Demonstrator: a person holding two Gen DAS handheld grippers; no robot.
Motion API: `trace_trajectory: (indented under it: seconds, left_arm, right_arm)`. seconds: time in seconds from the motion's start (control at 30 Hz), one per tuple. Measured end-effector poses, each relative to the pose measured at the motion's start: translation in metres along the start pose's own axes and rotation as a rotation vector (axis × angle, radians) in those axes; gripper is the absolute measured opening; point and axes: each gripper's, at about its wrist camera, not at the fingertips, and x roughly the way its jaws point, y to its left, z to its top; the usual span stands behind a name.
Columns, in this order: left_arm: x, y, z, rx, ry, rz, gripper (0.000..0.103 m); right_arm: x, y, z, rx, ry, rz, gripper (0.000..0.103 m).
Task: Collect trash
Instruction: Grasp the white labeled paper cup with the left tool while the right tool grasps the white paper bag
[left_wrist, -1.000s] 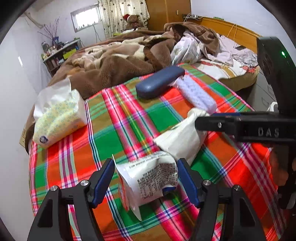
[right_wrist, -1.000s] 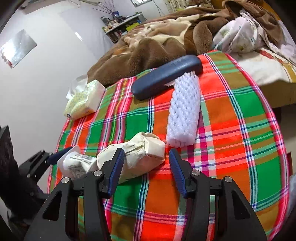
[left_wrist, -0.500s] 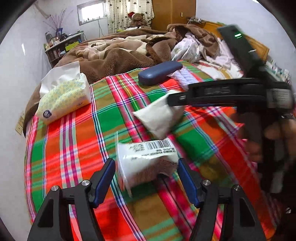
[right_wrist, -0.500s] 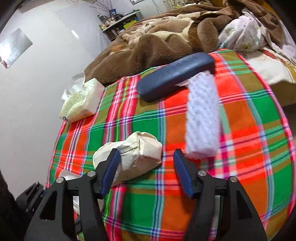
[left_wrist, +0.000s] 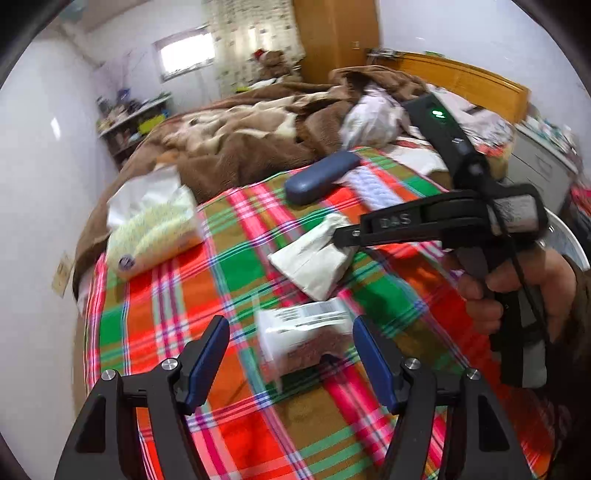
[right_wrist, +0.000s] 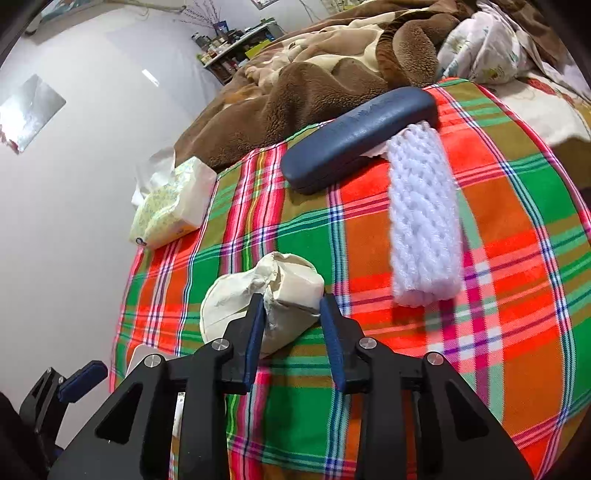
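Observation:
A white barcoded wrapper (left_wrist: 303, 336) lies on the plaid cloth (left_wrist: 184, 295) between the fingers of my open left gripper (left_wrist: 291, 354), which do not touch it. A crumpled cream paper bag (right_wrist: 258, 295) lies further in; it also shows in the left wrist view (left_wrist: 314, 258). My right gripper (right_wrist: 293, 325) has narrowed around the bag's near end, with both blue pads against it. The right gripper also shows in the left wrist view (left_wrist: 341, 238), held by a hand.
A dark blue glasses case (right_wrist: 354, 136), a white foam net sleeve (right_wrist: 424, 229) and a yellow tissue pack (right_wrist: 170, 206) lie on the cloth. A rumpled brown blanket (right_wrist: 314, 85) is behind. A white wall (right_wrist: 74, 184) is at left.
My right gripper moved onto the cream bag and closed on its end. My left gripper drew back slightly, with the wrapper still between its open fingers.

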Motion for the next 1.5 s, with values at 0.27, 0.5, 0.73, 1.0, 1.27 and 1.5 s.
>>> trace_trajectory:
  seconds: [0.27, 0.5, 0.73, 1.0, 1.27, 1.5]
  left_arm:
    - [0.035, -0.029, 0.012, 0.216, 0.083, 0.000, 0.069]
    - [0.053, -0.021, 0.006, 0.258, 0.168, 0.058, 0.069]
    - [0.045, -0.017, -0.003, 0.297, 0.175, 0.090, 0.069]
    - [0.043, 0.009, -0.005, 0.143, 0.159, 0.081, 0.067]
    - [0.028, 0.021, -0.016, -0.006, 0.066, 0.093, 0.063]
    - [-0.010, 0.036, -0.025, -0.197, -0.052, -0.030, 0.062]
  right_arm:
    - [-0.036, -0.027, -0.004, 0.034, -0.065, -0.032, 0.031]
    - [-0.041, -0.032, -0.008, 0.034, -0.076, -0.045, 0.032]
    - [-0.039, -0.033, -0.021, 0.022, -0.044, -0.011, 0.032]
    - [-0.046, -0.030, -0.032, -0.007, -0.041, -0.022, 0.032]
    - [-0.056, -0.023, -0.044, -0.046, -0.074, -0.039, 0.032]
    - [-0.067, -0.020, -0.053, -0.059, -0.090, -0.029, 0.032]
